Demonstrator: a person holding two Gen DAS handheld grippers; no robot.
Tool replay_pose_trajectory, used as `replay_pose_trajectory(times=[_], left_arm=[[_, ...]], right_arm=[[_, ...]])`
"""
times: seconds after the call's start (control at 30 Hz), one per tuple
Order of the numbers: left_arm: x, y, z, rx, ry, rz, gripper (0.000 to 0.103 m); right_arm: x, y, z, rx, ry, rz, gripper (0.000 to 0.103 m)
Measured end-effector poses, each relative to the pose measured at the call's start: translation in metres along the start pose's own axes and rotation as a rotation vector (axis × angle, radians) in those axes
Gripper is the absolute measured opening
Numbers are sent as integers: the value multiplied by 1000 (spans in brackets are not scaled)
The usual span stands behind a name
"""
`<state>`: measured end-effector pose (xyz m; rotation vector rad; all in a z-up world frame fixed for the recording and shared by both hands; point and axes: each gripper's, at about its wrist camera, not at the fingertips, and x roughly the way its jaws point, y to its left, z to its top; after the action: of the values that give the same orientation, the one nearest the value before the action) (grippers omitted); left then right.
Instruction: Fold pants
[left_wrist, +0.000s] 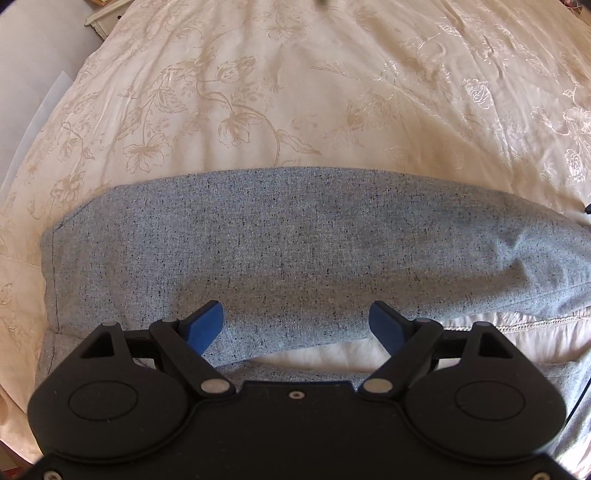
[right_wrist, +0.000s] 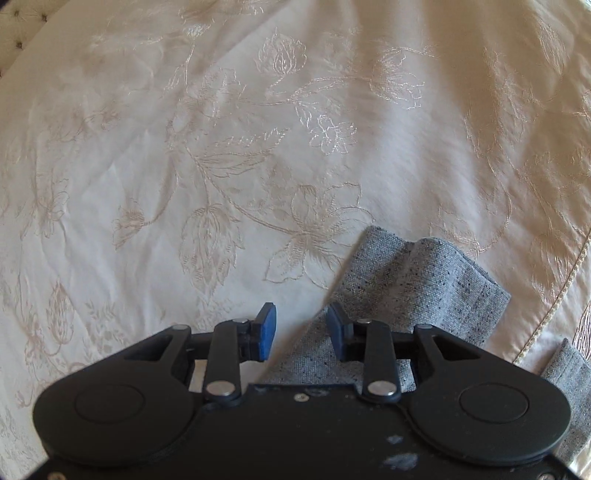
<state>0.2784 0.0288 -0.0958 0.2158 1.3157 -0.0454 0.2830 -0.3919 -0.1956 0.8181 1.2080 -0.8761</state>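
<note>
Left wrist view first: the bedspread (left_wrist: 258, 92), cream with embroidered flowers, fills everything from nine o'clock round to three, and the pants (left_wrist: 295, 240), a grey speckled cloth, lie across it as a broad band whose long axis runs from nine o'clock to three. One end, with a stitched hem, stops square at about nine o'clock; the other runs out of view at three. The left gripper (left_wrist: 297, 325) hangs at six o'clock, steeply over the near edge of that band, its blue pads (left_wrist: 205, 326) spread wide with cloth under the gap and nothing pressed between them. A second strip of the same grey shows below the near edge, at five o'clock, so the two legs seem to lie side by side, though I cannot tell how they join.

Right wrist view next: mostly bedspread from nine to one o'clock, with a narrow end of the pants coming in from four o'clock and ending in a rumpled tip near two. The right gripper (right_wrist: 301, 330) points straight down at six o'clock, jaws partly apart and empty. The slanted left edge of the cloth runs up through the gap: one pad stands over bare bedspread, the other over grey.

As I judge it, each hand is nearest its own end, and the fold will bring one end along the long axis toward the other.
</note>
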Motion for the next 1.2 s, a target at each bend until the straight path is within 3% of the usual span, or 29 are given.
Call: replay_pose_trajectory(times=[0.07, 0.1, 0.17, 0.2, 0.3, 0.43, 0.53, 0.73, 0.87, 1.07, 1.2], left_arm=[[2, 2, 1, -8, 2, 2, 87], [3, 4, 1, -12, 4, 4, 87], [5, 7, 1, -23, 9, 8, 87], [6, 9, 1, -29, 11, 9, 87], [8, 15, 1, -45, 14, 11, 87], [11, 21, 2, -57, 5, 20, 87], [12, 24, 3, -64, 1, 28, 87], [12, 22, -2, -45, -2, 29, 87], [12, 16, -12, -15, 2, 23, 87], [17, -3, -31, 58, 31, 3, 87], [11, -13, -42, 82, 34, -10, 87]], right_arm=[[10, 5, -2, -4, 27, -59, 32], [15, 5, -4, -6, 32, -83, 25], [17, 3, -11, -15, 17, -85, 23], [16, 3, -12, -27, 11, -74, 2], [-1, 0, -12, -90, -13, -20, 3], [-56, 5, -2, -208, -194, 146, 2], [-73, 0, 10, -162, -227, 254, 2], [-13, 21, 24, -202, -70, 186, 12], [-42, -1, 10, -186, -140, 238, 20], [-76, -69, -36, -197, -90, 199, 23], [-74, -110, -68, -213, -68, 50, 23]])
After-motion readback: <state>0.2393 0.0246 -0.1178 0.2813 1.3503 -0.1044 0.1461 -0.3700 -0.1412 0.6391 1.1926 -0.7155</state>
